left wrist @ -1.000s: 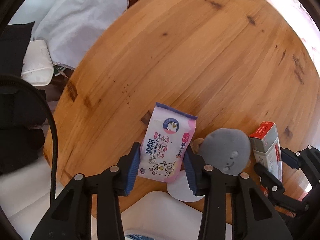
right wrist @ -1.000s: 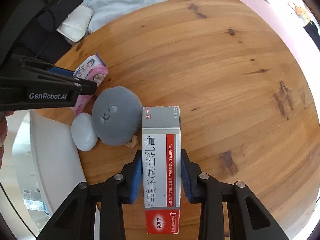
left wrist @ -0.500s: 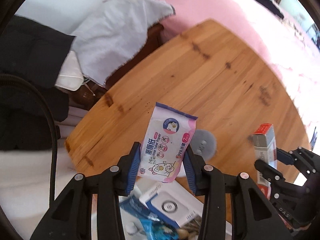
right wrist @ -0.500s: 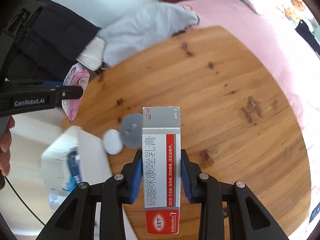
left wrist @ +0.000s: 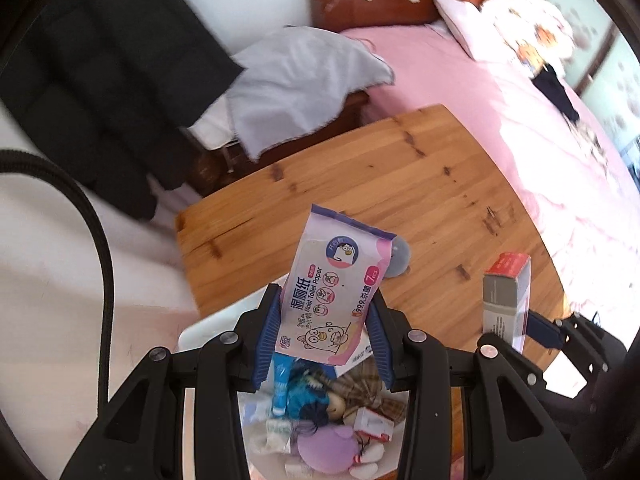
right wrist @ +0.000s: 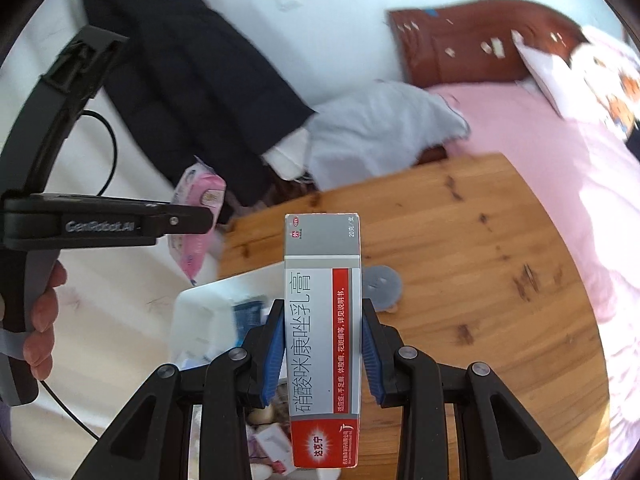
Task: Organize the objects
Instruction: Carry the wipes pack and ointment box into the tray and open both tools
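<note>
My left gripper point(left wrist: 325, 320) is shut on a pink wet-wipes pack point(left wrist: 334, 292), held high above a white bin point(left wrist: 192, 332) crammed with small items. My right gripper point(right wrist: 323, 328) is shut on a grey-and-red ointment box point(right wrist: 323, 320), also lifted well above the wooden table point(right wrist: 480, 272). In the left wrist view the ointment box point(left wrist: 506, 296) and right gripper point(left wrist: 532, 324) show at the right. From the right wrist view, the left gripper point(right wrist: 196, 216) and its wipes pack point(right wrist: 198, 216) hang at the left. A grey round plush point(right wrist: 382, 286) stays on the table near the bin.
The bin point(right wrist: 200, 312) stands beside the table's near-left edge and holds a purple round item point(left wrist: 328, 448), a blue tube point(left wrist: 280, 384) and several small boxes. A pink bed point(left wrist: 500, 112), a grey cloth point(left wrist: 296, 76) and a dark jacket point(left wrist: 100, 72) lie beyond the table.
Both grippers have risen high off the table with their loads. The table and plush look much smaller, and the bin's contents have come into view below.
</note>
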`<action>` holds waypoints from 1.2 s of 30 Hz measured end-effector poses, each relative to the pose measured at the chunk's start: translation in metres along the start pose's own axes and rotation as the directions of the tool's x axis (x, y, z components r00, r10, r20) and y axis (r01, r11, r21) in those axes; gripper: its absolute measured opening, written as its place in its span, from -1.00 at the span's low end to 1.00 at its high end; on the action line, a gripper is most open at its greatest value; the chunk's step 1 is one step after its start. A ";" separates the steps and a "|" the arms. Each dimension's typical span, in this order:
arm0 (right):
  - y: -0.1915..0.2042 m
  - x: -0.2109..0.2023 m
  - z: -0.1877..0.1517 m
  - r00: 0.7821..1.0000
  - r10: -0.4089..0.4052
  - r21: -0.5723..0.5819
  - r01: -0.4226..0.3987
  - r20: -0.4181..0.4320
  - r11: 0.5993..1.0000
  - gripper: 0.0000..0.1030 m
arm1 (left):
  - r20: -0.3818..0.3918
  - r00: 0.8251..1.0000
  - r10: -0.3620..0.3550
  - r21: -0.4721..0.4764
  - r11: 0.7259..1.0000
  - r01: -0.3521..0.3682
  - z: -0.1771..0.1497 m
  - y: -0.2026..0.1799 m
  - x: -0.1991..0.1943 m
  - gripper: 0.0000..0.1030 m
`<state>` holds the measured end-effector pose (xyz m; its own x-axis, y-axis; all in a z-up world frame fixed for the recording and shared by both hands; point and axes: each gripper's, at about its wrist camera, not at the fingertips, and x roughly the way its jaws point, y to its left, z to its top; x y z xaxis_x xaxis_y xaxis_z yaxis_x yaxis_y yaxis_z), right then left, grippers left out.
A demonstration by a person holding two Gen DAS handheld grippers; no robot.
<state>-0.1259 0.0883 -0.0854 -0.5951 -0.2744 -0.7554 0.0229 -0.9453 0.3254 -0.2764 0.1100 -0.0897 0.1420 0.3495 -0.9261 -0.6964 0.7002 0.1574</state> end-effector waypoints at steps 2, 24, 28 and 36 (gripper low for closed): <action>0.014 -0.007 -0.003 1.000 0.010 -0.035 -0.010 0.016 0.999 -0.32 | 0.001 1.000 -0.024 -0.053 0.998 0.024 -0.010 0.014 -0.007 -0.14; 0.102 0.027 -0.058 0.996 0.017 -0.298 -0.043 -0.090 0.954 -0.32 | -0.082 0.992 -0.091 -0.202 0.977 0.072 -0.090 0.075 0.029 -0.14; 0.109 0.031 -0.063 0.994 0.011 -0.309 -0.045 -0.109 0.950 -0.32 | -0.092 0.992 -0.092 -0.199 0.977 0.072 -0.095 0.078 0.034 -0.14; 0.113 0.040 -0.067 0.991 -0.013 -0.323 -0.032 -0.136 0.946 -0.31 | -0.119 0.988 -0.098 -0.139 0.987 0.082 -0.099 0.080 0.043 -0.13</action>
<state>-0.0938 -0.0410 -0.1170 -0.4809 -0.2838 -0.8296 0.3006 -0.9422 0.1481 -0.3955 0.1188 -0.1507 0.1249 0.2020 -0.9714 -0.7734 0.6331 0.0323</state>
